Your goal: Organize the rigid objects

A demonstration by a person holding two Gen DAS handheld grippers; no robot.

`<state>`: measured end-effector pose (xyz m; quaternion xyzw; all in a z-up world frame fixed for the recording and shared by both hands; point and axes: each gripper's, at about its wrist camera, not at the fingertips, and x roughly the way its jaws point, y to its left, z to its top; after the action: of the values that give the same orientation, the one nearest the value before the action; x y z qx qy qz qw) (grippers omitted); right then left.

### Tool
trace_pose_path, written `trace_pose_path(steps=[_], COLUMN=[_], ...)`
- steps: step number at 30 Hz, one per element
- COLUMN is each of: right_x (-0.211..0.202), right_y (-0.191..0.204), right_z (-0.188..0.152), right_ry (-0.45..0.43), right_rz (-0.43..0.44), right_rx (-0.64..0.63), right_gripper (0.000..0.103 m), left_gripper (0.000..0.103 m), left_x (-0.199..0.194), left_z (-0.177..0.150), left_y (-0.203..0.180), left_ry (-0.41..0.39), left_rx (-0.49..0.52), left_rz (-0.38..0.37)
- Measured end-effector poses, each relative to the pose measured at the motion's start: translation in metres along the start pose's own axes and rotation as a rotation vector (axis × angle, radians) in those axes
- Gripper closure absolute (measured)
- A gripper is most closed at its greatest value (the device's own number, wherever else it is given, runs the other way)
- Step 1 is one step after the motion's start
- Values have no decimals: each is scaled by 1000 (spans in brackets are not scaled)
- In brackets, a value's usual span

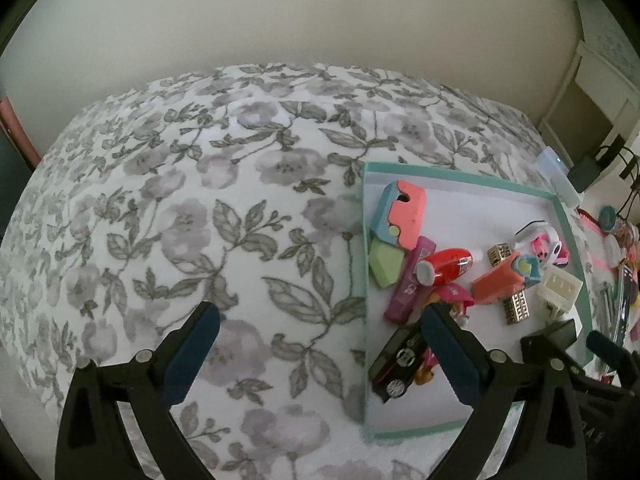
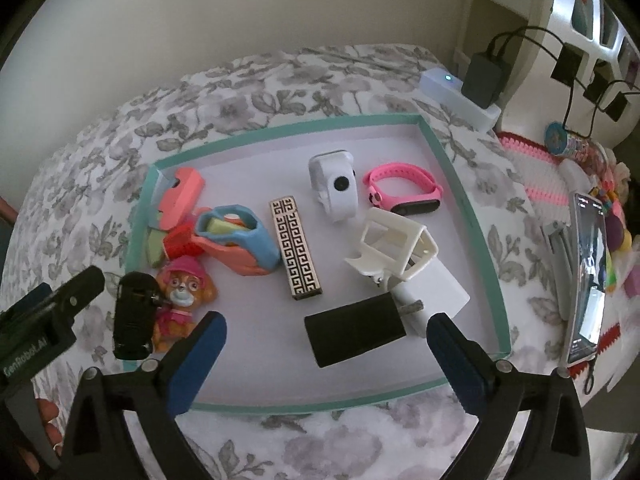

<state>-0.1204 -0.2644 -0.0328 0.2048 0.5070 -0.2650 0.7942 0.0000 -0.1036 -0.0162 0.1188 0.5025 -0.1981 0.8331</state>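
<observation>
1. Left gripper (image 1: 322, 354): jaws spread wide, holding nothing, over the bedspread (image 1: 180, 220) beside the tray (image 1: 365, 240).
2. Right gripper (image 2: 326, 356): jaws spread wide, holding nothing, above the tray (image 2: 464, 184).
3. Toys, watches and chargers, including a black charger (image 2: 354, 336), lie inside the tray.

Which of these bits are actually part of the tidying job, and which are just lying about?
Part of the job: tray, black charger, patterned bar, white watch, pink band, dog toy, black car.

Just lying about: phone, power strip, floral bedspread.
</observation>
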Motion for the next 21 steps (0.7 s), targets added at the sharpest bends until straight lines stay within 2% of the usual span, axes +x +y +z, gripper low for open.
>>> trace_pose_path(steps=[10, 16, 21], right_x=[-13, -25, -33], right_y=[10, 16, 21], right_z=[-10, -16, -20], right_ry=[-35, -62, -79], right_rz=[-3, 6, 7], right_rx=[-15, -24, -34], right_gripper=[0, 0, 0], left_gripper=[2, 2, 2], left_x=[-23, -32, -40], left_z=[-12, -18, -21], left_y=[20, 23, 26], left_ry=[-31, -46, -63], left_rx=[-20, 3, -4], left_rz=[-20, 30, 30])
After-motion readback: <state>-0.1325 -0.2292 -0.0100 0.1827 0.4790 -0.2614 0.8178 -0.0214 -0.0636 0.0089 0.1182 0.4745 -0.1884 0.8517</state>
